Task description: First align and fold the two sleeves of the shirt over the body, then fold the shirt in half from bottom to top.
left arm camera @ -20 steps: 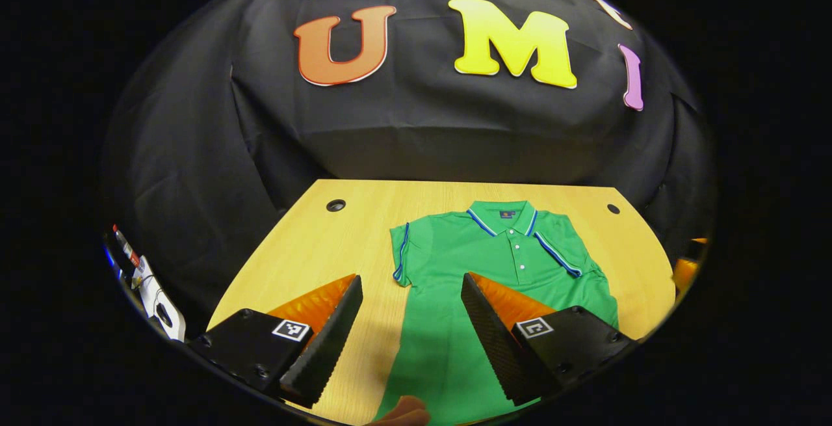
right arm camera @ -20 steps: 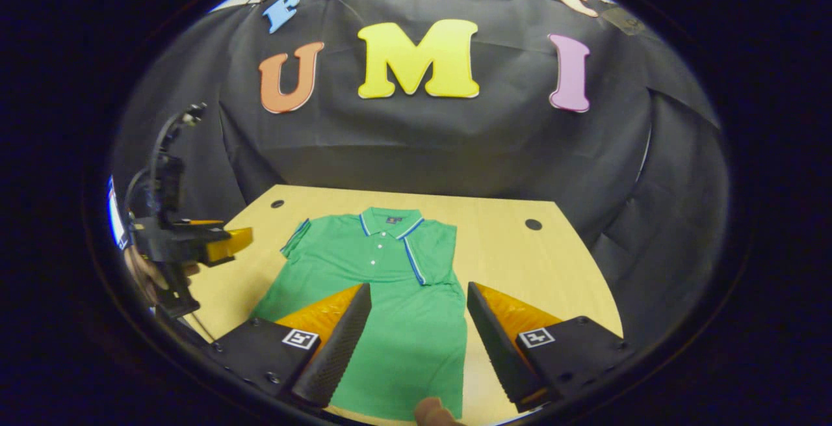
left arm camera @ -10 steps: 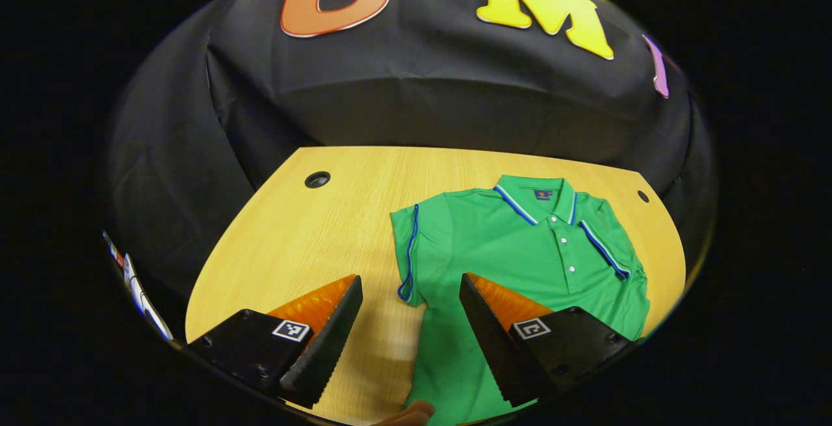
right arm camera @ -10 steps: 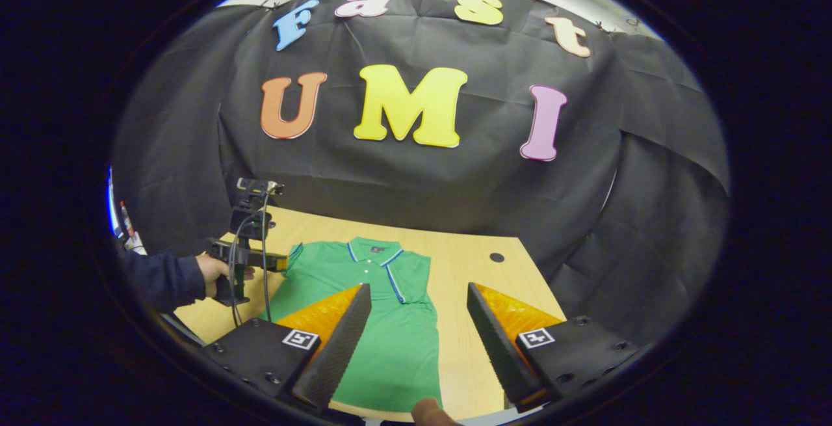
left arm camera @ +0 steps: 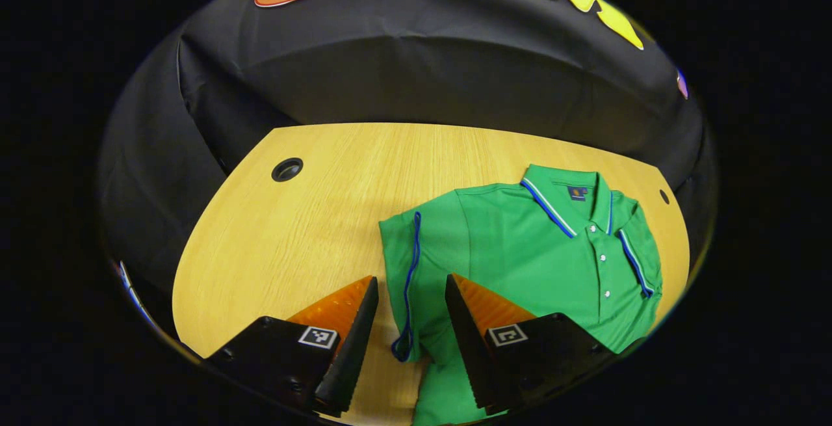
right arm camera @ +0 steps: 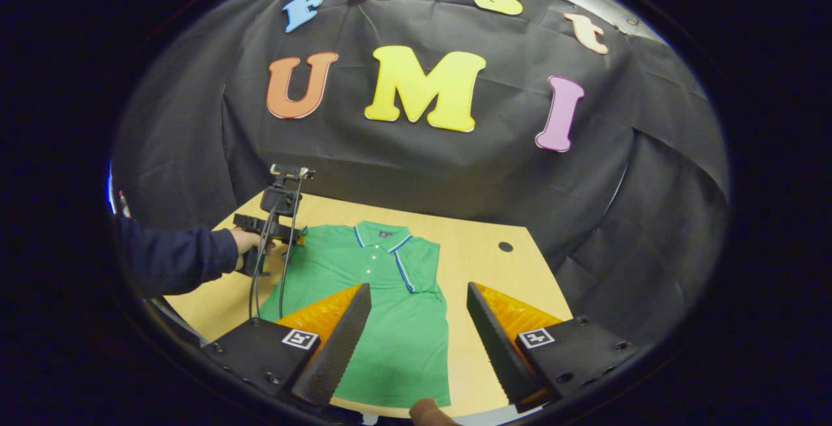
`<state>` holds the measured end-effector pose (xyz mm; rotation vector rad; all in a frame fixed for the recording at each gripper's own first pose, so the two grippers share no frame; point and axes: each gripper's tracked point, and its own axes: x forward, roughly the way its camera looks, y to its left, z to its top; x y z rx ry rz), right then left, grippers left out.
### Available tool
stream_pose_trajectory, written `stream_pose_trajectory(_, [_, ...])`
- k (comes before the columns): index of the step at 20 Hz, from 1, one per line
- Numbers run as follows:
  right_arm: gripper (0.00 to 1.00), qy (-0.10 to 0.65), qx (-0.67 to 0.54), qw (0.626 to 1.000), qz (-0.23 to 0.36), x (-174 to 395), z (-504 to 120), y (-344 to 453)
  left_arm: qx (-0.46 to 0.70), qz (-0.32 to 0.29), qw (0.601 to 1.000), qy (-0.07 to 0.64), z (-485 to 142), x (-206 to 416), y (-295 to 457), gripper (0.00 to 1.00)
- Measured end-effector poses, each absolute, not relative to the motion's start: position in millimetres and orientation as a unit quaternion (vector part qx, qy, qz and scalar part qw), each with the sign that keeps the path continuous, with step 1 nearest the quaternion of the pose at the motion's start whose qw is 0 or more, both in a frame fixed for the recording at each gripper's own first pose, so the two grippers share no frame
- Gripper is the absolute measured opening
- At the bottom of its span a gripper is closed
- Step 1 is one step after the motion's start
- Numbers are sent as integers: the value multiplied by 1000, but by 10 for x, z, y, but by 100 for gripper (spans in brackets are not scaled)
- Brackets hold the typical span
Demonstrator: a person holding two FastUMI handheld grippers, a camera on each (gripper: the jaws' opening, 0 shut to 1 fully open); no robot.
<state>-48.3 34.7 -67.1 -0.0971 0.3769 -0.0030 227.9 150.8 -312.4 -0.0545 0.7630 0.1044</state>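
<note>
shirt (left arm camera: 520, 250): 1 | table (left arm camera: 292, 237): 1 | table holes (left arm camera: 287, 169): 2 | grippers (right arm camera: 419, 341): 2

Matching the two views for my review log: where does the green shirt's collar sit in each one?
Left gripper view: the collar lies right of centre, beyond the open left gripper.
Right gripper view: the collar lies near centre, beyond the open right gripper.
Shared landmark: the buttoned placket running down from the collar.

a light wooden table (left arm camera: 312, 231) carries a green polo shirt (left arm camera: 520, 250) lying flat.
</note>
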Motion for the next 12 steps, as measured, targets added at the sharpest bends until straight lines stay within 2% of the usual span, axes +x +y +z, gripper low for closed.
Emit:
stream_pose_trajectory(4, [94, 210, -38, 977, -7, -428, -785, 343, -28, 46, 918, 392, -3240, 2299, 1484, 64])
stream_pose_trajectory(5, [95, 213, -37, 976, -7, -420, -797, 339, -30, 43, 915, 400, -3286, 2295, 1454, 56])
stream_pose_trajectory(6, [96, 215, -37, 976, -9, -407, -803, 325, -34, 42, 912, 407, -3324, 2291, 1434, 52])
stream_pose_trajectory(7, [95, 217, -38, 975, -11, -400, -804, 314, -35, 45, 910, 412, -3361, 2289, 1447, 53])
stream_pose_trajectory(8, [95, 219, -37, 975, -11, -400, -814, 306, -35, 48, 909, 413, -3361, 2290, 1464, 44])
stream_pose_trajectory(10, [95, 219, -36, 975, -15, -407, -821, 286, -31, 49, 909, 413, -3358, 2307, 1474, 37])
stream_pose_trajectory(12, [95, 219, -38, 975, -24, -418, -820, 227, -27, 51, 909, 412, -3368, 2321, 1486, 20])
